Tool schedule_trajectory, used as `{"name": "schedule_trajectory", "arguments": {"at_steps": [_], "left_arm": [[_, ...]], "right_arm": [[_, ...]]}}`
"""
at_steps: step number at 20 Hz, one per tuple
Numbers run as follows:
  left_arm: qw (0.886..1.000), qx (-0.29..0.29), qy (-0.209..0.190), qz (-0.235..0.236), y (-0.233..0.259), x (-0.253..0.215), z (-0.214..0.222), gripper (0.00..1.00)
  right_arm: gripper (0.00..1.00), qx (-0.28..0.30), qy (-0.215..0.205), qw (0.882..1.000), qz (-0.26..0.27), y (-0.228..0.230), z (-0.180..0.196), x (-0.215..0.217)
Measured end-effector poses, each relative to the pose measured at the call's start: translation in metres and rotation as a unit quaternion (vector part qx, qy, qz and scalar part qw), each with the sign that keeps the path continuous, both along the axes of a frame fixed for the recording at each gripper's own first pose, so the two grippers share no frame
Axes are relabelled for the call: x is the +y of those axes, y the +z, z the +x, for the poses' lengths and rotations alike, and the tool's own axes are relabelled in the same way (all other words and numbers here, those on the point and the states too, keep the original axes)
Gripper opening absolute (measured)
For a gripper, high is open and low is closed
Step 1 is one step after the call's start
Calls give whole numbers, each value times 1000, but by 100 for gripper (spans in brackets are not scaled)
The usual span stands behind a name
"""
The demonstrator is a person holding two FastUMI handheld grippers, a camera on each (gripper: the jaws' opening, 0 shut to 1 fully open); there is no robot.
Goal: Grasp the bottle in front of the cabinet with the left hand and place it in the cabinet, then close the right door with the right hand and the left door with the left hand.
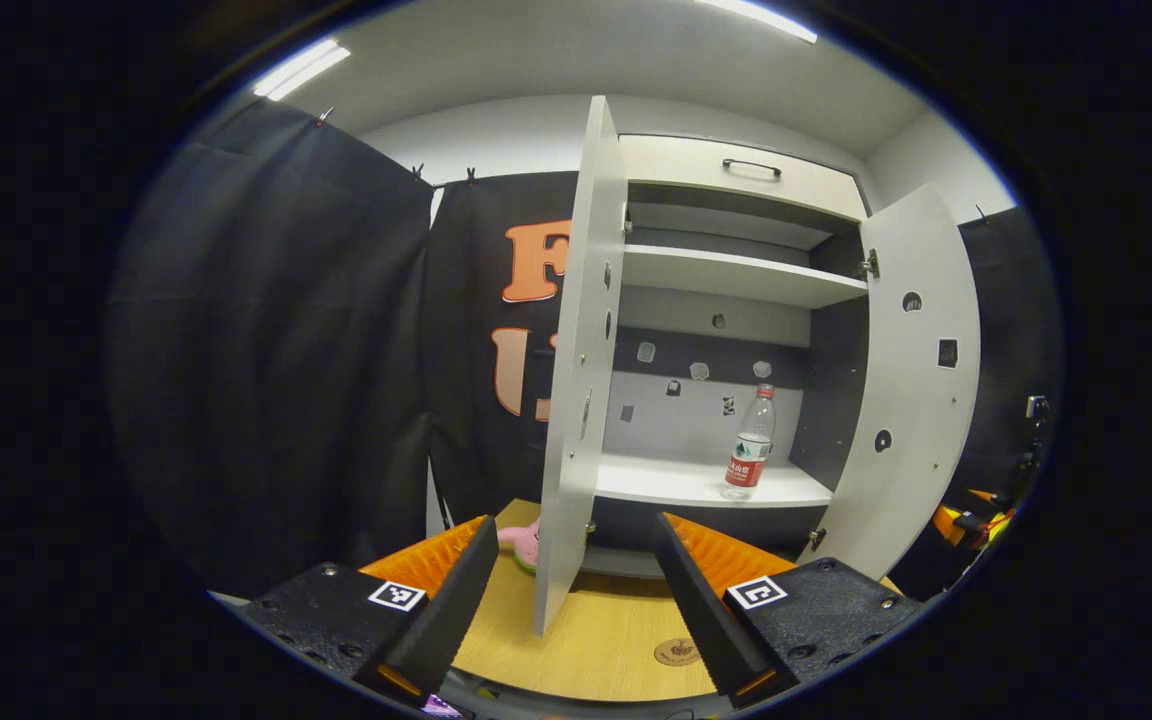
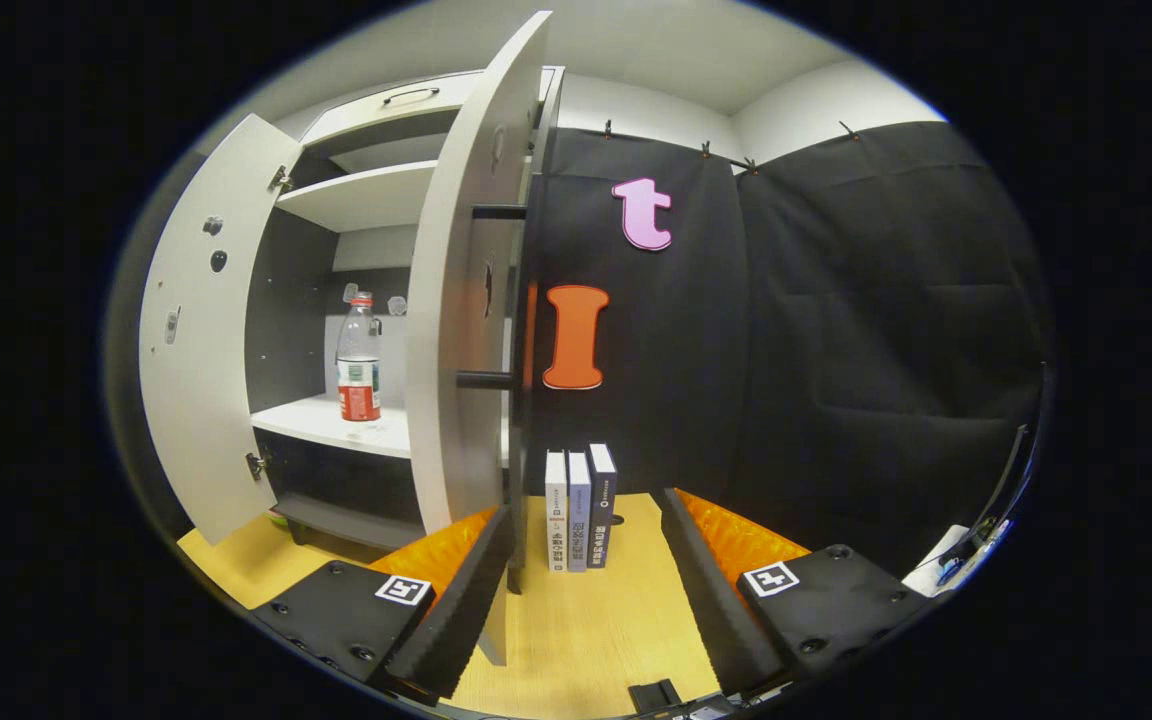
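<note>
Pale wood-grain desk [image 1: 616, 640] carries a white cabinet [image 1: 736, 275] with dark inner walls; black cloth hangs as the booth wall behind and to either side, under a white ceiling with strip lights [image 1: 301, 68]. Both cabinet doors stand swung outward. A drawer with a dark handle [image 1: 751, 166] tops the cabinet, above an upper shelf [image 1: 736, 278] and a lower shelf [image 1: 706, 482].

Left gripper view: the left tongs [image 1: 571, 585] are spread wide with nothing between the fingers; the edge of the left door [image 1: 576, 380] stands just ahead, between the two fingers. The clear plastic water bottle [image 1: 751, 445], red-labelled and upright, stands on the lower shelf inside the cabinet, ahead of and above the tongs, toward their right finger, well apart from them. The right door [image 1: 921, 380] hangs open farther right. A pink object [image 1: 521, 540] lies on the desk just behind the left door's foot, partly hidden.

Right gripper view: the right tongs [image 2: 586, 590] are likewise wide apart and grasp nothing; the right door [image 2: 466, 300] stands edge-on just above their left finger. The bottle [image 2: 359, 360] shows up and left of these tongs, on the lower shelf. Three upright books [image 2: 579, 508] stand on the desk straight ahead between the fingers.
</note>
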State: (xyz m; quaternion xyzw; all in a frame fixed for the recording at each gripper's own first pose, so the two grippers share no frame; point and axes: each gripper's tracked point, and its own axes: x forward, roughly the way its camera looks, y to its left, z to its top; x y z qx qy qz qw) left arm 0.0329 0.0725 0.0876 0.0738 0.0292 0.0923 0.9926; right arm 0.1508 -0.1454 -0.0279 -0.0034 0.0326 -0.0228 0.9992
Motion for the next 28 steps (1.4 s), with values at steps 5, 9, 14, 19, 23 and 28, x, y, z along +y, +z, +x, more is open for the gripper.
{"name": "schedule_trajectory", "arguments": {"at_steps": [5, 9, 14, 19, 23, 28], "left_arm": [[1000, -9, 8, -13, 7, 9, -5, 95], [1000, -16, 18, -6, 12, 20, -9, 95], [999, -17, 21, -23, 7, 34, -14, 95], [999, -18, 33, -14, 5, 53, -23, 95], [999, -18, 37, -21, 2, 65, -28, 95], [999, -24, 46, -14, 6, 82, -34, 95]], "right_arm": [[96, -2, 10, 1000, 3, 0, 1, 10], [95, -5, 19, 1000, -19, 3, 2, 21], [95, -3, 33, 999, -12, 2, 2, 40], [95, -6, 56, 998, -18, 4, 4, 73], [95, -10, 77, 997, -22, 5, 11, 100], [95, -11, 92, 996, -10, 10, 25, 118]]}}
